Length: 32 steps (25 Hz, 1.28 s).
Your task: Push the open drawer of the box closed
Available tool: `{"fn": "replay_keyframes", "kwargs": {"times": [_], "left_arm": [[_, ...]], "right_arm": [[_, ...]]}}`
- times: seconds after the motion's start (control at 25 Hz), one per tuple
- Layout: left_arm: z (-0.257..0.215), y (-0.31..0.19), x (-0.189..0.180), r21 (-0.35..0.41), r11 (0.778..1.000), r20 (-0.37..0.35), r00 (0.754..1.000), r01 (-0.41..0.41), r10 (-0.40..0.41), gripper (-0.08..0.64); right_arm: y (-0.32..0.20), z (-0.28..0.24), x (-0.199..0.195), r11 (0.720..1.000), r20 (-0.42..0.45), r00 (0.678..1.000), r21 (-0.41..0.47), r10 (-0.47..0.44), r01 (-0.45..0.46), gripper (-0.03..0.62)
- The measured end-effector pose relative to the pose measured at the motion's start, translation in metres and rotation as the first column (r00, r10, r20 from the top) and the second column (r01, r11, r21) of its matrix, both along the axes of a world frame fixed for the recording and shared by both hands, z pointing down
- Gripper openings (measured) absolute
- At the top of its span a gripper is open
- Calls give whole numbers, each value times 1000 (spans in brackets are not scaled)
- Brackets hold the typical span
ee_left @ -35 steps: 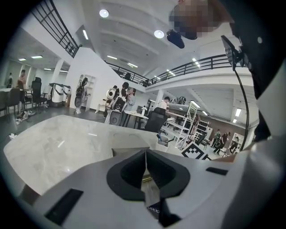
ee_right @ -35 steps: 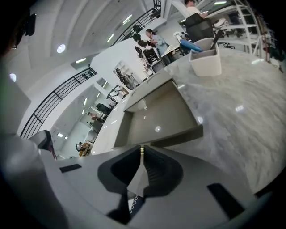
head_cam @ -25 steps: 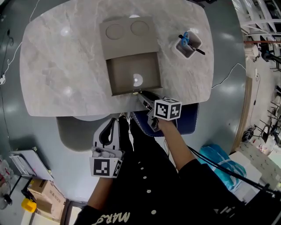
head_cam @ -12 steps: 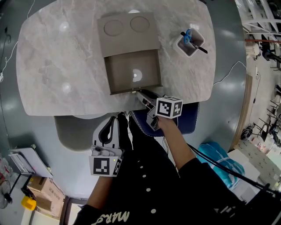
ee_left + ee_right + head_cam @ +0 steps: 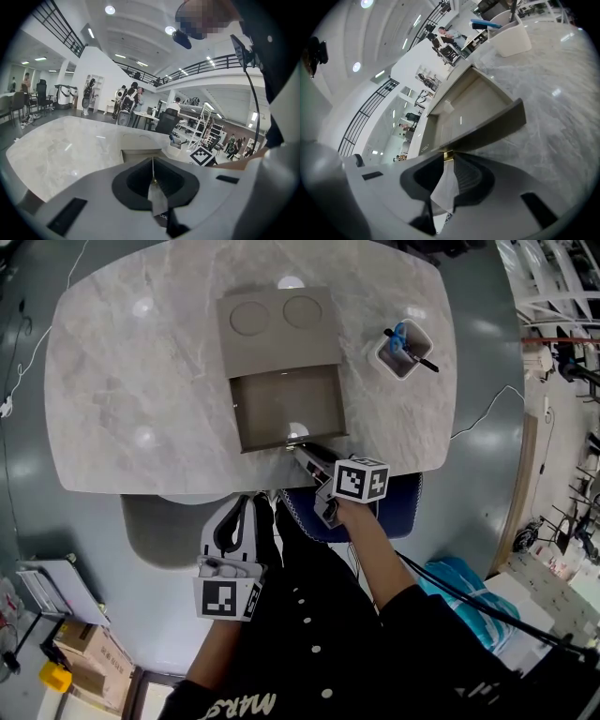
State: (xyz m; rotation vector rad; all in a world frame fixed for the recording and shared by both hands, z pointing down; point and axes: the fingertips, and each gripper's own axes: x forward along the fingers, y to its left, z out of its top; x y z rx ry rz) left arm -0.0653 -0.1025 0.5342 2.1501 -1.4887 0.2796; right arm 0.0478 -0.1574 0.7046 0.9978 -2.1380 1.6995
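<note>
A taupe box (image 5: 278, 327) stands on the marble table (image 5: 122, 381), and its drawer (image 5: 286, 409) is pulled out toward me. The drawer is bare inside. My right gripper (image 5: 299, 446) is shut, its tips against the small brass knob (image 5: 292, 437) on the drawer front. The right gripper view shows the shut jaws (image 5: 447, 159) meeting right at the knob (image 5: 448, 154), below the drawer front (image 5: 497, 124). My left gripper (image 5: 242, 512) is shut and empty. It hangs low by my body, off the table's near edge, apart from the box (image 5: 140, 151).
A white cup (image 5: 403, 348) holding pens stands on the table to the right of the box. A dark blue chair seat (image 5: 401, 498) sits under my right hand, and a grey seat (image 5: 159, 521) lies left of the left gripper. Cables trail across the floor.
The drawer looks slightly less far out than a second ago, with the right gripper still at its front. The left gripper has stayed where it was.
</note>
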Motion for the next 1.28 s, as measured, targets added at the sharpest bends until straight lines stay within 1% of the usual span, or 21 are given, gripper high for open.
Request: {"fn": "replay_keyframes", "kwargs": {"times": [0.4, 0.56, 1.28], "left_arm": [[-3, -9, -7, 1, 1000, 1, 1000, 7, -7, 17], [-2, -13, -9, -9, 1000, -4, 1000, 10, -10, 18], [11, -35, -7, -37, 999, -6, 1000, 7, -7, 18]], "right_arm": [[-27, -2, -6, 1000, -14, 1000, 13, 9, -9, 63], [-40, -3, -11, 1000, -15, 1000, 19, 11, -11, 64], [-113, 0, -17, 997, -16, 999, 70, 41, -40, 64]]}}
